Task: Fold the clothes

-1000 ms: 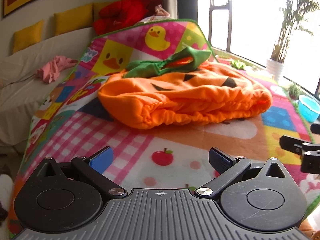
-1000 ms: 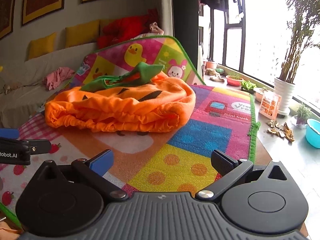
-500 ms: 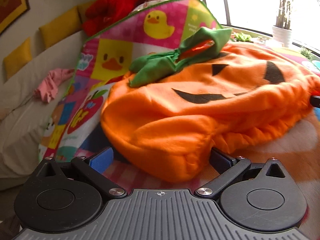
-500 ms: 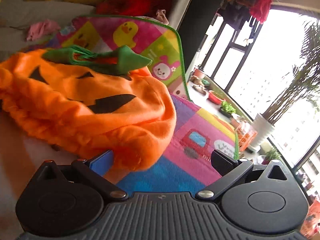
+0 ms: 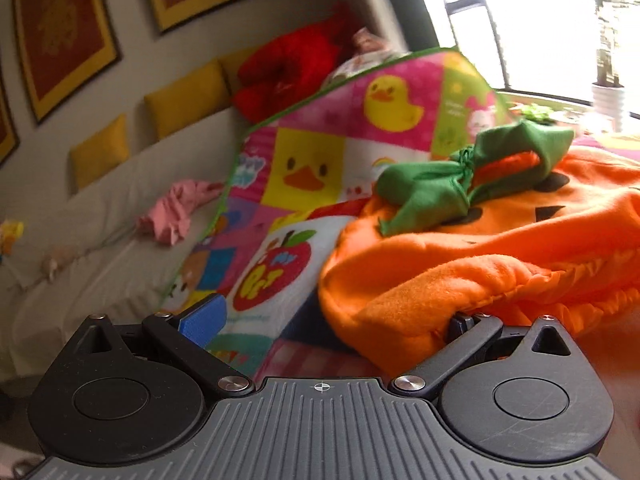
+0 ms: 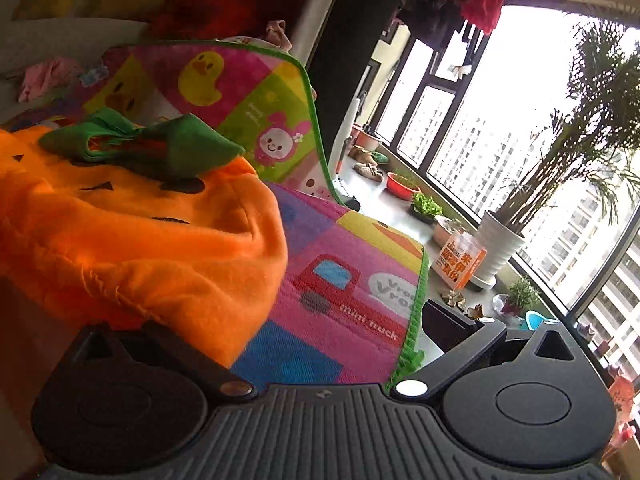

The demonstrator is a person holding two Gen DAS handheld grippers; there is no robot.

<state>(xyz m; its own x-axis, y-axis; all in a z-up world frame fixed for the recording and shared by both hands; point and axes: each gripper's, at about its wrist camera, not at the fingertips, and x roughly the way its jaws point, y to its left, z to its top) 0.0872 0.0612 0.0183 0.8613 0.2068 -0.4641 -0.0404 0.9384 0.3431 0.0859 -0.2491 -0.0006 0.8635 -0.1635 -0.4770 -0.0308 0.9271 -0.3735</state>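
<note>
quick tally: 1 orange fleece pumpkin costume [image 5: 480, 256] | 1 colourful cartoon play mat [image 5: 308, 168] | 3 yellow square cushions [image 5: 184, 100] | 1 crumpled pink garment [image 5: 176, 212] | 1 white plant pot [image 6: 500, 244]

Orange fleece of the pumpkin costume [image 5: 472, 264] covers the left gripper's [image 5: 332, 320] right finger, and in the right wrist view it buries the right gripper's [image 6: 296, 320] left fingertip. The costume runs off the right edge in the left view and off the left edge in the right. The far wall pictures [image 5: 64, 36] are blurred.
</note>
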